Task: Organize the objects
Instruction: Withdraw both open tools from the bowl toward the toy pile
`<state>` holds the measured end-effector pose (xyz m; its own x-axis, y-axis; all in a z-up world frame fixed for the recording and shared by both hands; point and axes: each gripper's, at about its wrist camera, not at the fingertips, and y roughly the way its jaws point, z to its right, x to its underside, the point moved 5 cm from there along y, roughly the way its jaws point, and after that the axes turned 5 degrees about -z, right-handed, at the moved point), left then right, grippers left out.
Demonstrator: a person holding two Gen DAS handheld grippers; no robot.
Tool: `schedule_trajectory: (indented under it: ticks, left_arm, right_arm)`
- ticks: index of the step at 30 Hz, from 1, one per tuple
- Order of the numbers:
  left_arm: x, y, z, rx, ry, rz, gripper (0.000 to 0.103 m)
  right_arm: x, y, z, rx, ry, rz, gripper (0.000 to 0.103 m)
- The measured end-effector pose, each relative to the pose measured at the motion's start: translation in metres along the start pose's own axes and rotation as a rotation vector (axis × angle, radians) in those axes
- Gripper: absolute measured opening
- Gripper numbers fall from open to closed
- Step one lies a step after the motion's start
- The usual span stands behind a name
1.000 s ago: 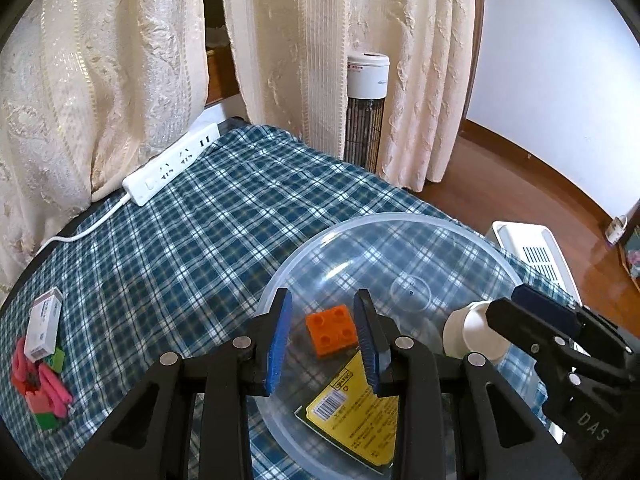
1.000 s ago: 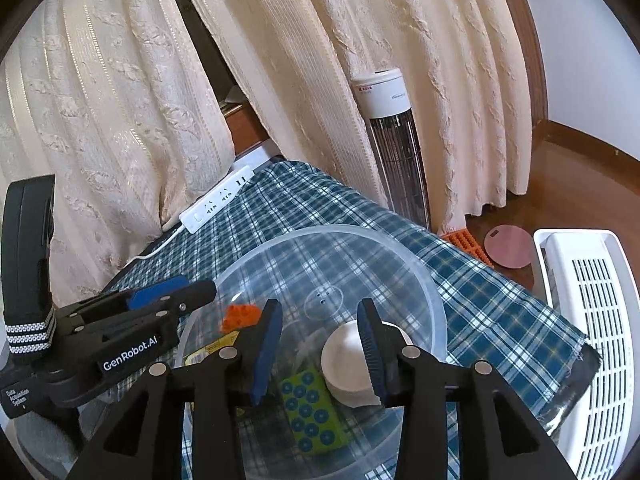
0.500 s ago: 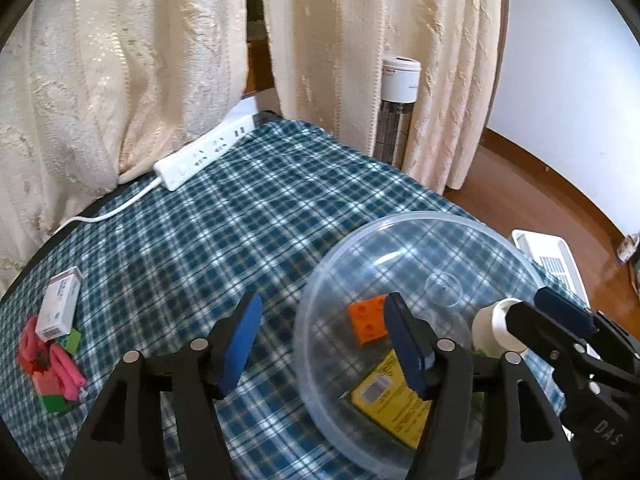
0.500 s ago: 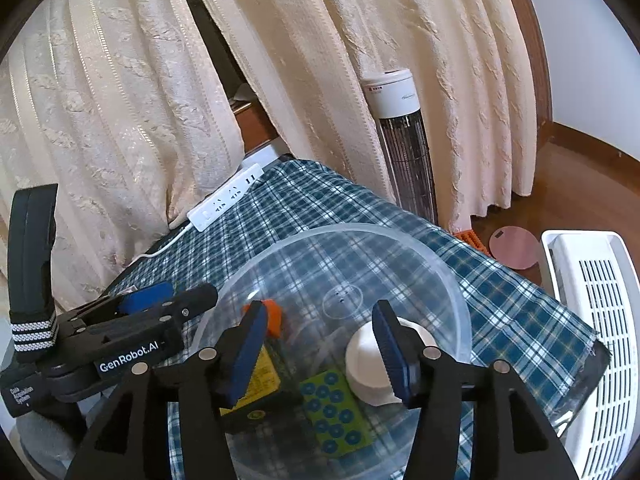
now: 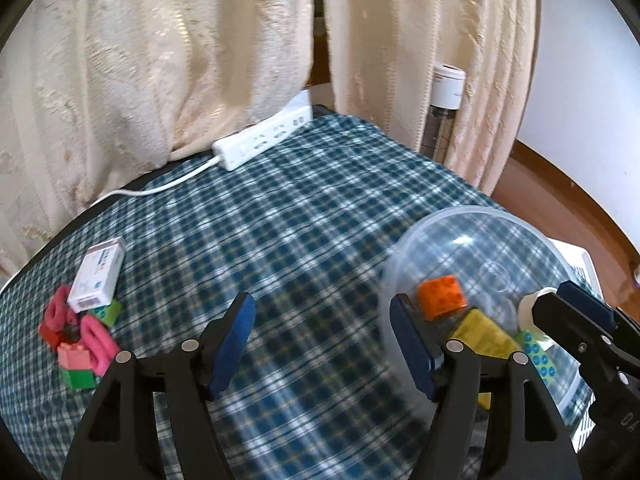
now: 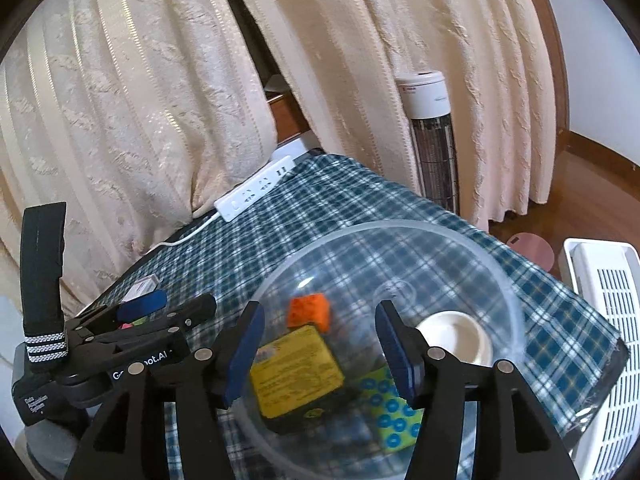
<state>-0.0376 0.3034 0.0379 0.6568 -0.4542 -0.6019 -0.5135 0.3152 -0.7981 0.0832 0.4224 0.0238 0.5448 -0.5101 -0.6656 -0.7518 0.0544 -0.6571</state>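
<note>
Across the table [image 5: 304, 216], under its blue checked cloth, two groups of things stand well apart; a clear plastic bowl [image 6: 472, 248] sits near one edge and serves, by judgement, as the collecting container, since it already holds an orange brick [image 6: 310, 312], a yellow packet [image 6: 296, 372], a dotted green card [image 6: 394, 420] and a white round lid [image 6: 454, 338]; a white power strip [image 5: 264, 144] lies at the far edge by the curtains, clear of the work. The left hand-held gripper [image 5: 322, 346] is released, its jaws having just been opening, with nothing between them; it points at bare cloth between the bowl and a loose pile, probably the next pickup. The right hand-held gripper [image 6: 320, 354] is likewise released over the bowl, jaws just opened, its pads pressing on nothing. That pile holds a small white box [image 5: 98, 274], pink pieces [image 5: 96, 338] and green bricks [image 5: 78, 378]; blur makes the pink items hard to identify, and the packet's print is unreadable.
</note>
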Motion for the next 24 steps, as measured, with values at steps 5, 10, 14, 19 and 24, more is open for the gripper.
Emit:
schedule_trajectory:
  ticks: [5, 10, 14, 19, 24]
  left_arm:
    - [0.007, -0.005, -0.026, -0.023, -0.039, 0.003, 0.071]
    - [0.015, -0.010, -0.052, -0.043, -0.078, 0.004, 0.071]
    - [0.022, -0.014, -0.076, -0.063, -0.111, 0.004, 0.071]
    - [0.031, -0.019, -0.107, -0.089, -0.157, 0.003, 0.071]
    - [0.040, -0.021, -0.136, -0.116, -0.201, -0.003, 0.071]
  right_arm:
    - [0.004, 0.004, -0.023, -0.016, -0.038, -0.011, 0.061]
    - [0.007, 0.010, -0.046, -0.030, -0.072, -0.022, 0.061]
    - [0.011, 0.016, -0.065, -0.046, -0.102, -0.038, 0.061]
    - [0.016, 0.027, -0.089, -0.070, -0.137, -0.062, 0.061]
    - [0.022, 0.038, -0.114, -0.092, -0.179, -0.089, 0.061]
